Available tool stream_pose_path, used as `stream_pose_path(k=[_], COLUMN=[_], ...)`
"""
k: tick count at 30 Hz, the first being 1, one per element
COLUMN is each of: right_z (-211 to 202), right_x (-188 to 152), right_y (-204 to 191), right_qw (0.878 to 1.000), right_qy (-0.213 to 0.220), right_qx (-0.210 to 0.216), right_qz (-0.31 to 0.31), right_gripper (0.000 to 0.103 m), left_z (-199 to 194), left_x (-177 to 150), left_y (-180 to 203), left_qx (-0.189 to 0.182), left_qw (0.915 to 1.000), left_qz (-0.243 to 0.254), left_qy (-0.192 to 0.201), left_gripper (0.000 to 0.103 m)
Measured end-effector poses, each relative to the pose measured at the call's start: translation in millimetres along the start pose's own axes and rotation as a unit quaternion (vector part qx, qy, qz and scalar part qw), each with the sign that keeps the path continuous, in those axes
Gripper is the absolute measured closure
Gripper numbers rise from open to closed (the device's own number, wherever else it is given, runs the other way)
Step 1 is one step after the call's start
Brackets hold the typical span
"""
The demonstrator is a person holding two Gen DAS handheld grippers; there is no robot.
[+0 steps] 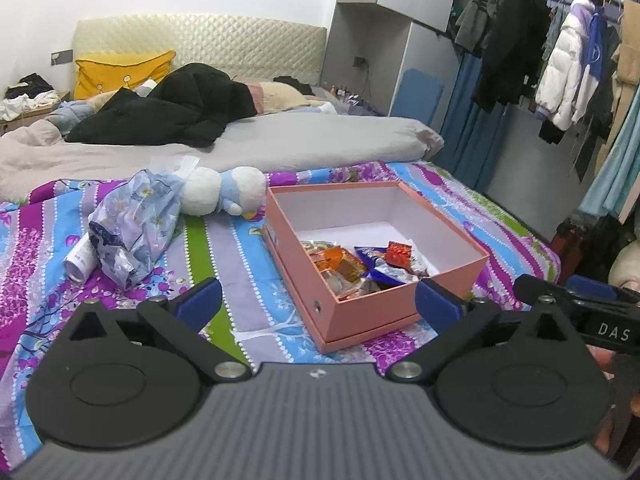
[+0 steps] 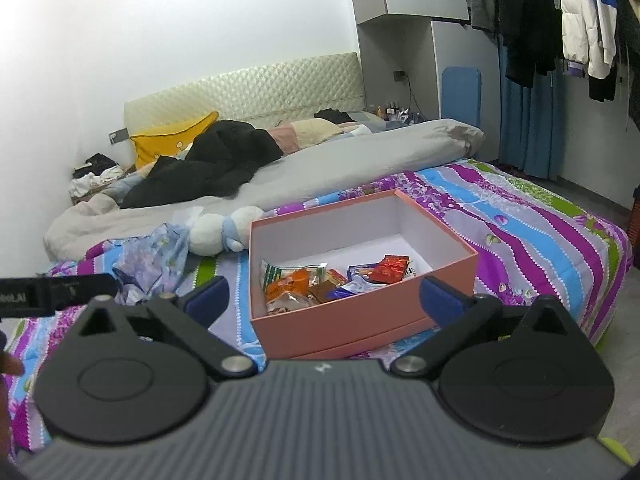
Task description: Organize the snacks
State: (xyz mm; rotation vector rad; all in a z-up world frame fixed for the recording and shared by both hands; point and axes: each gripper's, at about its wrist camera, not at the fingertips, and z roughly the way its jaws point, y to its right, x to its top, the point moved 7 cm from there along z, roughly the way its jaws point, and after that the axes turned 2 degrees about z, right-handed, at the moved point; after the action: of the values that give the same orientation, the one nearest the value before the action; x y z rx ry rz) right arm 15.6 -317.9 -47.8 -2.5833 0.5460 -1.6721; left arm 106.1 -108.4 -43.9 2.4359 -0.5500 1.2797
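Note:
A pink open box [image 1: 360, 312] [image 2: 352, 328] stands on the flowered bedsheet. Inside it lie several snack packets [image 1: 360, 268] [image 2: 332, 280], orange, red and blue. My left gripper [image 1: 318, 306] is open and empty, held above the sheet in front of the box's near left corner. My right gripper [image 2: 324, 300] is open and empty, held in front of the box's near wall. The right gripper also shows at the right edge of the left wrist view [image 1: 580, 304]. The left gripper also shows at the left edge of the right wrist view [image 2: 56, 288].
A crumpled blue-patterned plastic bag [image 1: 132, 224] [image 2: 152, 260] and a white and blue plush toy [image 1: 224, 194] [image 2: 220, 232] lie left of the box. A grey duvet [image 1: 280, 140] and black coat [image 1: 180, 108] lie behind. Hanging clothes [image 1: 560, 60] are at the right.

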Motion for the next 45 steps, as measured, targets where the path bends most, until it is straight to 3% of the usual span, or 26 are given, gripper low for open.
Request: stream_pose_path(k=[45], right_z=[4.9], right_x=[-4.1], right_y=[2.4], right_qw=[1.0], right_qy=[-0.006], right_qx=[0.001], right_qz=[0.003], right_gripper=[0.0], left_z=[-4.3], left_x=[7.1], left_y=[5.9], left_qx=[-0.006], left_qw=[1.0], left_qz=[-0.003], left_qy=[0.004], left_gripper=[0.0])
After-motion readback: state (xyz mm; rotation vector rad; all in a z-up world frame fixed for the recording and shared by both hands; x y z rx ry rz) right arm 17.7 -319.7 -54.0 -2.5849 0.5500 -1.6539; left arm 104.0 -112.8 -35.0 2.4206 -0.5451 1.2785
